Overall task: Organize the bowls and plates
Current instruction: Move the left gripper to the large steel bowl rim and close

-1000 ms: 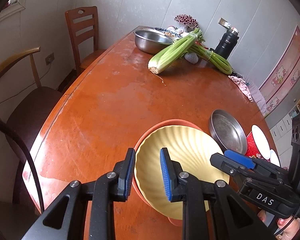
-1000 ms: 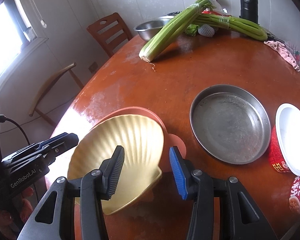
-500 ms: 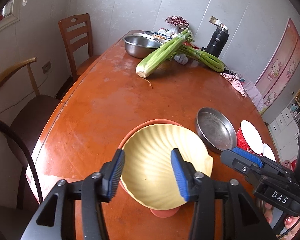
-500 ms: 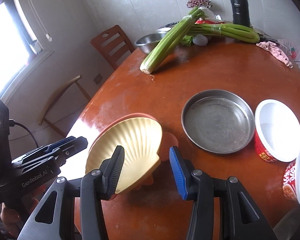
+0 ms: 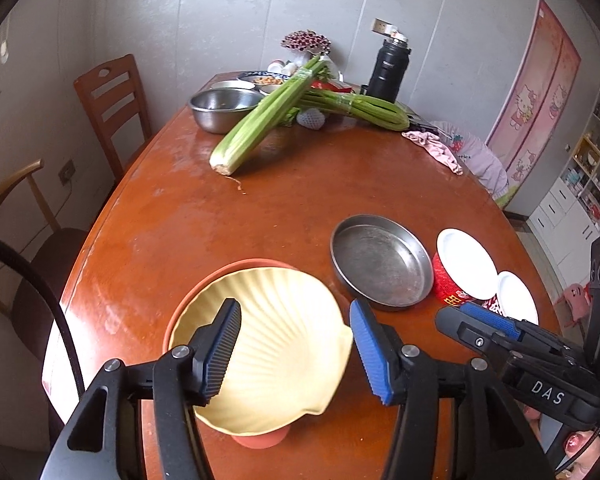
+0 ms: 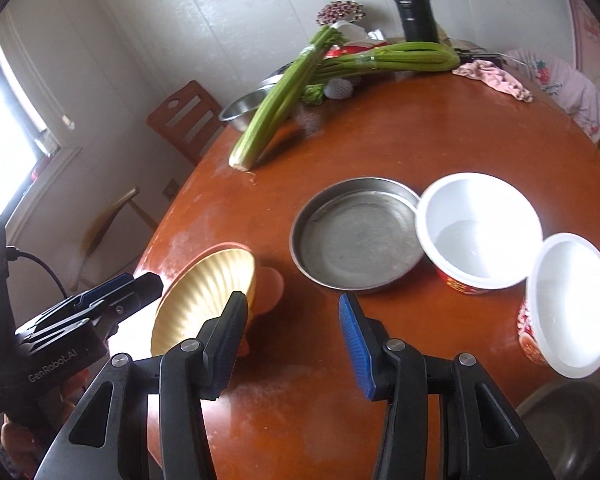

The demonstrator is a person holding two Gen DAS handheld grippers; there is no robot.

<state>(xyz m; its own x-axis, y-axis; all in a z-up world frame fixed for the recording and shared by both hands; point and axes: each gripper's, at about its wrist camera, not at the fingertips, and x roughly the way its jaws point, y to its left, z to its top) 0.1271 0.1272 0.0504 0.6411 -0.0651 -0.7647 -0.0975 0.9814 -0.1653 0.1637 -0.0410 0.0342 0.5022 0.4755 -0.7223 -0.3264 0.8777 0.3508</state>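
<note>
Two plates (image 5: 276,344) stacked beside steel pan (image 5: 380,260).

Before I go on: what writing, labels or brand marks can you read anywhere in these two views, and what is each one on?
"DAS": on the body of the right gripper, seen in the left wrist view.
"GenRobot.AI": on the body of the left gripper, seen in the right wrist view.
Red cup: pale characters on its side, too small to read.
Black flask: small label, blurred.
Pink wall poster: cartoon cats, no legible words.
</note>
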